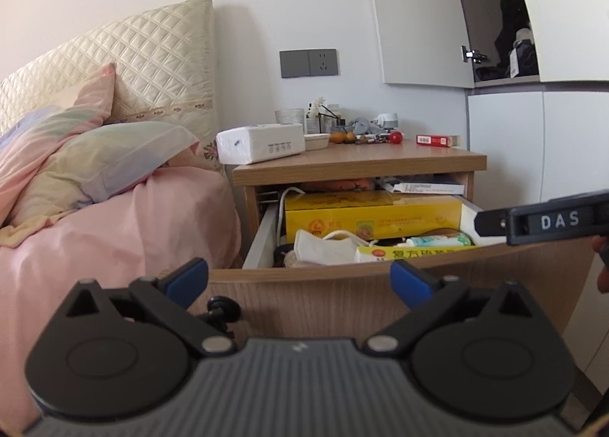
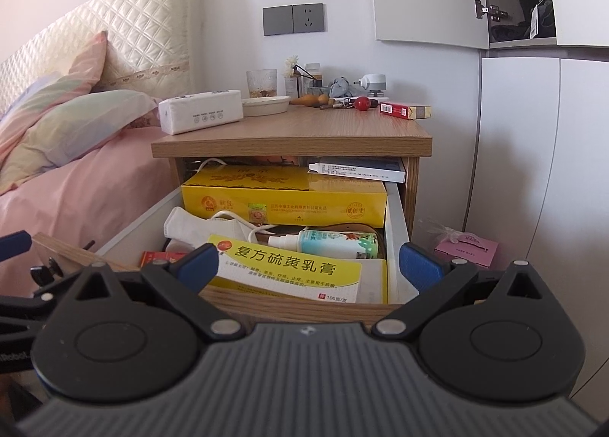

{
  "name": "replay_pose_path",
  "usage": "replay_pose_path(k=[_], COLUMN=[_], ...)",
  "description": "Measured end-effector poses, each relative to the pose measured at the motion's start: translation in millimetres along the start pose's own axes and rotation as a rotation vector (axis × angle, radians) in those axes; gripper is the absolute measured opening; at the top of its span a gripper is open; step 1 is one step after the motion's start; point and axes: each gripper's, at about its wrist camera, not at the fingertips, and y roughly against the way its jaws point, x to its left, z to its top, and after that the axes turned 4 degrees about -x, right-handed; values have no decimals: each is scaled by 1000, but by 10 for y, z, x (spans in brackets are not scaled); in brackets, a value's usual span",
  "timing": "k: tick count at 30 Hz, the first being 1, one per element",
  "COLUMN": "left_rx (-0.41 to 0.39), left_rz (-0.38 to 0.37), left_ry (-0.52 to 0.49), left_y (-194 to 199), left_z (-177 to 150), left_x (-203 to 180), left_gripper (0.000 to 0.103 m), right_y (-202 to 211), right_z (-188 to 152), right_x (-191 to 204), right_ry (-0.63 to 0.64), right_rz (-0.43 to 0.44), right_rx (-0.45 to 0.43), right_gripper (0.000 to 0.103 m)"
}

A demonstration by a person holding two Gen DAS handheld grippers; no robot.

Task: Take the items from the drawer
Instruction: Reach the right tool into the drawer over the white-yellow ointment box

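Nearest the lens, the right hand-held gripper [image 2: 308,265] hangs over the front edge of the drawer [image 2: 297,309] with its blue fingers spread wide and nothing between them; that stance suits a reach down into the contents. The left hand-held gripper [image 1: 298,277] sits lower, before the drawer front, likewise spread and empty, possibly stationed to steady the drawer. The drawer stands pulled out from the bedside cabinet [image 2: 293,142] and is well filled. A yellow ointment box [image 2: 289,269] lies flat on top at the front, directly below the right fingers. Behind it a spray bottle [image 2: 335,241] lies on its side, a white face mask [image 2: 198,227] is crumpled at the left, and a large yellow carton [image 2: 283,195] fills the rear. A tissue pack [image 2: 201,111] and a red packet [image 2: 405,110] rest on the cabinet top. Whether either came from the drawer cannot be determined.
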Motion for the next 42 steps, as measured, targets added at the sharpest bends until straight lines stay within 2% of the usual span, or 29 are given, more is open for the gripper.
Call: replay_pose_path(k=[18, 22, 26, 28, 35, 39, 42], left_rx=[-18, -18, -7, -3, 1, 13, 18], left_rz=[-21, -35, -66, -88, -110, -125, -126], left_ry=[10, 24, 40, 38, 64, 70, 48], left_y=[58, 77, 82, 84, 65, 61, 48], left_z=[-3, 5, 17, 15, -8, -24, -43], left_x=[11, 21, 26, 21, 102, 144, 138], left_gripper=[103, 103, 103, 103, 103, 103, 103], right_y=[109, -17, -163, -340, -993, -1366, -1646], right_z=[-28, 173, 445, 595, 531, 495, 468], right_x=[2, -96, 2, 53, 94, 118, 135], right_ry=[-18, 7, 223, 330, 458, 529, 582], right_rz=[112, 234, 430, 478, 555, 597, 626], right_rx=[-16, -42, -31, 13, 285, 442, 561], right_gripper=[103, 103, 103, 103, 103, 99, 91])
